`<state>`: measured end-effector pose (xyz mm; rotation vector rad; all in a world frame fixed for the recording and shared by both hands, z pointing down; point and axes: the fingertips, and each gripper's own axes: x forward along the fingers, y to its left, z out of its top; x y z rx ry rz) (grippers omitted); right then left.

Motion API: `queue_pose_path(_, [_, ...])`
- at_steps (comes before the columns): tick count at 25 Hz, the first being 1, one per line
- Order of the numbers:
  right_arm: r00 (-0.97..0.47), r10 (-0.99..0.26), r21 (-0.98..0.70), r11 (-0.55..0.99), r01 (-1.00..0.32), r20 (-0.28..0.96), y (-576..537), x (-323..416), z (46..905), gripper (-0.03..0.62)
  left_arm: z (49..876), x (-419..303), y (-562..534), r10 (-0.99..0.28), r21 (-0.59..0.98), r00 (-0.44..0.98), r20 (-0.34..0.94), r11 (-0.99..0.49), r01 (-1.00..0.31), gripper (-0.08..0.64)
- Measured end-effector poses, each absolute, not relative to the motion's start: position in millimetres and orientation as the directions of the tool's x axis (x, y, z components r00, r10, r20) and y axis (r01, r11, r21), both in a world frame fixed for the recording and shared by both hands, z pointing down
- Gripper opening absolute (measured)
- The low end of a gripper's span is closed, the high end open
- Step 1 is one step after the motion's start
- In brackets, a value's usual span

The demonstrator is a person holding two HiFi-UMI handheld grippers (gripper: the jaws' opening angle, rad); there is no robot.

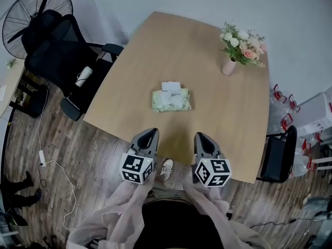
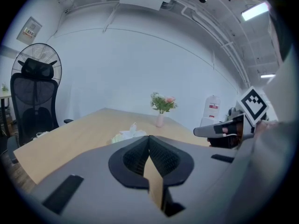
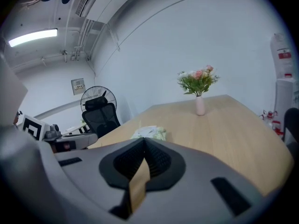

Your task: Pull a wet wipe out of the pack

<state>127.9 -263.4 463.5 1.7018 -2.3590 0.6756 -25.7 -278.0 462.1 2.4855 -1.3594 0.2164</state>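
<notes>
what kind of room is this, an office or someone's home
Probably an office or meeting room: a big wooden table, a black office chair beside it, and a ceiling strip light among exposed pipes.

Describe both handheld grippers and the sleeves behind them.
The left gripper and right gripper are grey, tapered shells with black ribbed fingers. Each carries a white cube printed with black square markers. The sleeves are loose, pale pinkish-beige fabric.

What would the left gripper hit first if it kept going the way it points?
Likely the wipe pack, near its left end. The left gripper tilts slightly down, so it might touch the table just short of it. Depth is unclear.
</notes>
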Motion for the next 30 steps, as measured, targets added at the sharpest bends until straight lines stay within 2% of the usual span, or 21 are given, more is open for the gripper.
queue_pose_path(17, [-0.401,-0.826,-0.208,0.344,-0.916,0.395,-351,106,482,0.011,490,-32,-348,-0.79,0.216,0.534,0.301,-0.489,-0.845,0.011])
queue_pose_path(30, [-0.479,-0.759,-0.234,0.418,-0.878,0.441,-404,90,508,0.075,512,-42,-386,-0.806,0.237,0.484,0.342,-0.424,-0.874,0.012])
